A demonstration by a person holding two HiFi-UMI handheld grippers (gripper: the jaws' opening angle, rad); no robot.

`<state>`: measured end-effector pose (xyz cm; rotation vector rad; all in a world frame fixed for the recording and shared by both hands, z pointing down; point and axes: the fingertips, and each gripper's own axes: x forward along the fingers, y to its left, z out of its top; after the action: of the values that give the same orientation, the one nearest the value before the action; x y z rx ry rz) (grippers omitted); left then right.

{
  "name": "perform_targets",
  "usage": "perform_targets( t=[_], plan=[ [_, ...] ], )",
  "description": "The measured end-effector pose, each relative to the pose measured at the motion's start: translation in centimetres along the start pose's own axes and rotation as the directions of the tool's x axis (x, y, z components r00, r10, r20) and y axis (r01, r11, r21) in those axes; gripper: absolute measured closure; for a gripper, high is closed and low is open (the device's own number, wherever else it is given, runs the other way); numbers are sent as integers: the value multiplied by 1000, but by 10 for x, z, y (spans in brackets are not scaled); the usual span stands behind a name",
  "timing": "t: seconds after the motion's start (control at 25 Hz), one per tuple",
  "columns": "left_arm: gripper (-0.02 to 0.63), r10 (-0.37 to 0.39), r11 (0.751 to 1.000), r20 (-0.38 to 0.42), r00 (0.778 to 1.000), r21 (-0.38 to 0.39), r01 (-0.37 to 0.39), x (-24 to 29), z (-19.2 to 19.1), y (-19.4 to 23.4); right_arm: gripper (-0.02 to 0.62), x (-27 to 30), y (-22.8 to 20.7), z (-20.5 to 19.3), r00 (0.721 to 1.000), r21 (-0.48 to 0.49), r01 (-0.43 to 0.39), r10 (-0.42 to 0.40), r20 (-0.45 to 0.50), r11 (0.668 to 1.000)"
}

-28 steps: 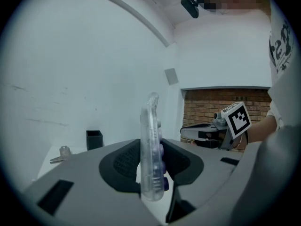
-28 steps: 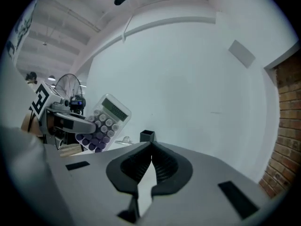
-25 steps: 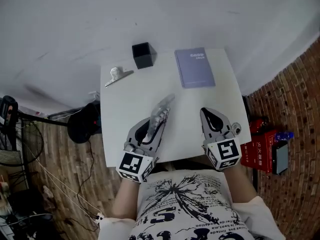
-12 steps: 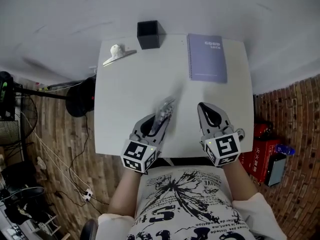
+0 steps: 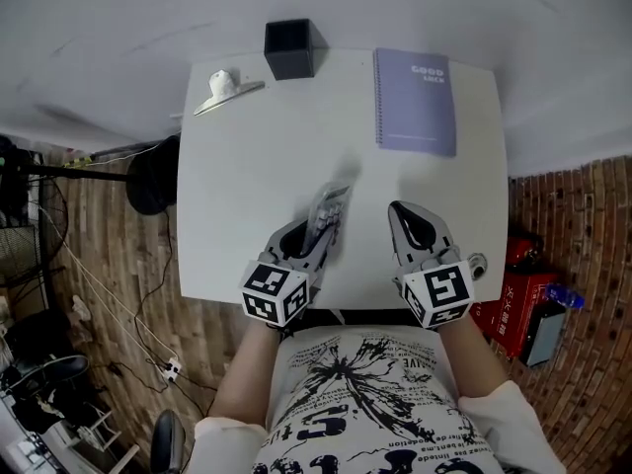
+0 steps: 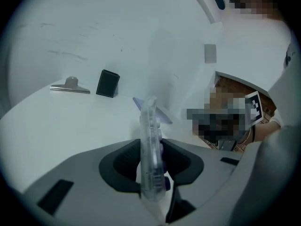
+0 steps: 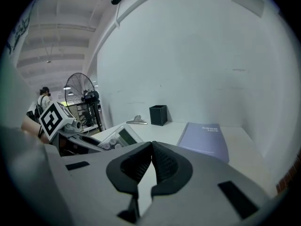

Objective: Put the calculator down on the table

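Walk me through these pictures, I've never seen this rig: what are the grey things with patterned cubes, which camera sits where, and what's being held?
There is no robot here. A person holds a two-jaw hand tool in each hand, and the patterned cubes are part of those tools. The head view looks down from the person's head onto a white table. The other two views come from a camera riding on each tool, looking along its jaws. The left gripper is shut on a clear calculator, held on its edge low over the table. I can't tell whether it touches. The right gripper has its jaws together with nothing between them. Near the far edge lie a purple notebook, a black box and a metal clip.
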<state>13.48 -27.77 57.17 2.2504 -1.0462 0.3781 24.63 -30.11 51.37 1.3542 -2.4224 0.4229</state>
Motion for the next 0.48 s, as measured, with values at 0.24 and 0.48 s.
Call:
perform_targets(
  t=[0.24,0.48],
  plan=[
    [455,52,999,-9,999,-6,-52,9,3,7,580,4,-4,-3,1000,19,4,-4,-5,1000],
    [434,122,993,-23,992,-8,-122,12,6,22,580,10,-4,-2,1000,16,-6,6,-12,1000]
  ],
)
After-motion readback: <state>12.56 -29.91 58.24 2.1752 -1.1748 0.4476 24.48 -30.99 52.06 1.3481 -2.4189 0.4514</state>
